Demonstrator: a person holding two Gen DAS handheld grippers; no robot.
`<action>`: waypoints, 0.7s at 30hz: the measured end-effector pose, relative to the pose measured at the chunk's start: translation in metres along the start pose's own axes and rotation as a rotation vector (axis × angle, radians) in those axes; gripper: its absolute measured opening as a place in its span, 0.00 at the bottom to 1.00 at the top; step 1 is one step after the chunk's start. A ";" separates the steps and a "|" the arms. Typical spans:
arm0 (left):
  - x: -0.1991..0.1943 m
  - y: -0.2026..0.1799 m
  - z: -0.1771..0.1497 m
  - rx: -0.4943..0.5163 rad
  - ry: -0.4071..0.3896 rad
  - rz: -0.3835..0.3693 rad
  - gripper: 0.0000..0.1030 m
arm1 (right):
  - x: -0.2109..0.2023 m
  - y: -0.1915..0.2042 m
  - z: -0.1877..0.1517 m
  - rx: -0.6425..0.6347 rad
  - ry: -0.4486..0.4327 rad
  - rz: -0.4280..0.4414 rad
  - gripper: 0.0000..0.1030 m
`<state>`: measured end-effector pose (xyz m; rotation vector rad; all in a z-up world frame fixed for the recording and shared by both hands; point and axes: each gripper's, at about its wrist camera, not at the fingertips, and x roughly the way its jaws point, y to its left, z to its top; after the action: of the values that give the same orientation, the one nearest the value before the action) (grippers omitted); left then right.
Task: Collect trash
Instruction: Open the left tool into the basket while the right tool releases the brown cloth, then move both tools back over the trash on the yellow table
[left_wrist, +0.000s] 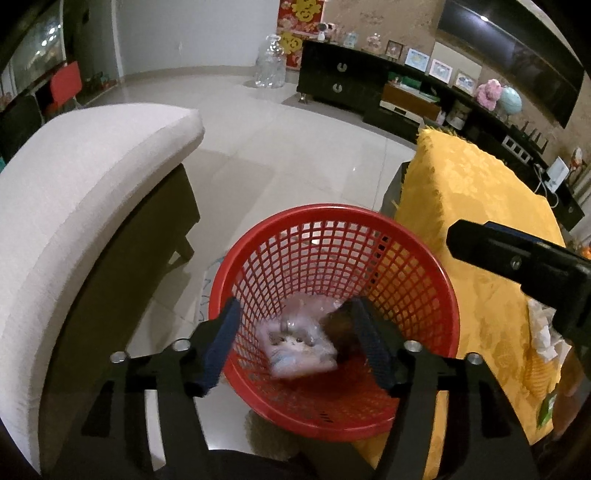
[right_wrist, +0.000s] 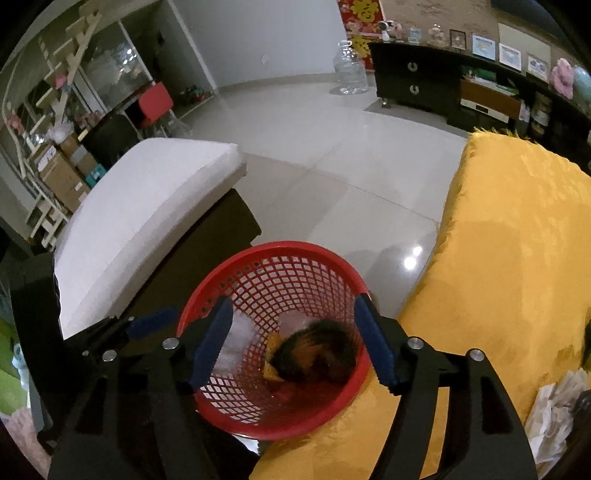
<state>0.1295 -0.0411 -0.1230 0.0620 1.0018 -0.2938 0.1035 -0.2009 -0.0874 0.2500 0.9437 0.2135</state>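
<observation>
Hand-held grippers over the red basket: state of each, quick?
Left hand-held gripper: open, holding nothing, above the red basket; a blurred plastic packet sits inside.
Right hand-held gripper: open, holding nothing; a dark blurred item is below it.

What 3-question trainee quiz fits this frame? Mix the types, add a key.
1. True or false: both grippers are open, left gripper and right gripper.
2. Multiple choice: what lies in the red basket? A) only a glass bottle B) a pale wrapper and a dark, blurred piece of trash C) nothing.
3. Fill in: the crumpled tissue lies on the ____ cloth.

Key: 1 true. 2 B. 3 yellow.
</observation>
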 end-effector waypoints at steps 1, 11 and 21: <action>-0.001 -0.001 0.000 0.003 -0.005 0.003 0.66 | -0.003 -0.001 0.000 0.005 -0.006 0.000 0.67; -0.022 0.003 0.002 -0.006 -0.046 0.004 0.71 | -0.041 -0.006 0.000 -0.003 -0.088 -0.043 0.67; -0.058 -0.005 0.003 0.032 -0.135 0.058 0.76 | -0.082 -0.013 -0.020 -0.030 -0.182 -0.153 0.68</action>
<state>0.1013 -0.0344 -0.0726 0.0983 0.8597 -0.2575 0.0411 -0.2350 -0.0396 0.1653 0.7748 0.0633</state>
